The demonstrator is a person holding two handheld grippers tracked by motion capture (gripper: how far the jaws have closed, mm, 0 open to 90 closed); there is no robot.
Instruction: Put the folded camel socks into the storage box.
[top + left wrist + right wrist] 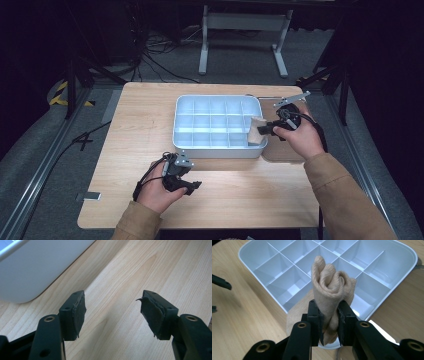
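Right claw [329, 325] pinching rolled beige knit cloth [329, 290] over white plastic divided tray [404, 255], near its corner at right centre of the high view.
Cloth [257, 131] looks light, soft and squashy, probably a sock-like roll; the loose layers could unroll or sag, so hold it across the middle of the roll, as the pads are doing now. Not fragile, not slippery, likely compresses to fit a compartment. Left claw [113, 312] open and empty, low over the light wooden desk [130, 270], tray wall at upper left of its frame.
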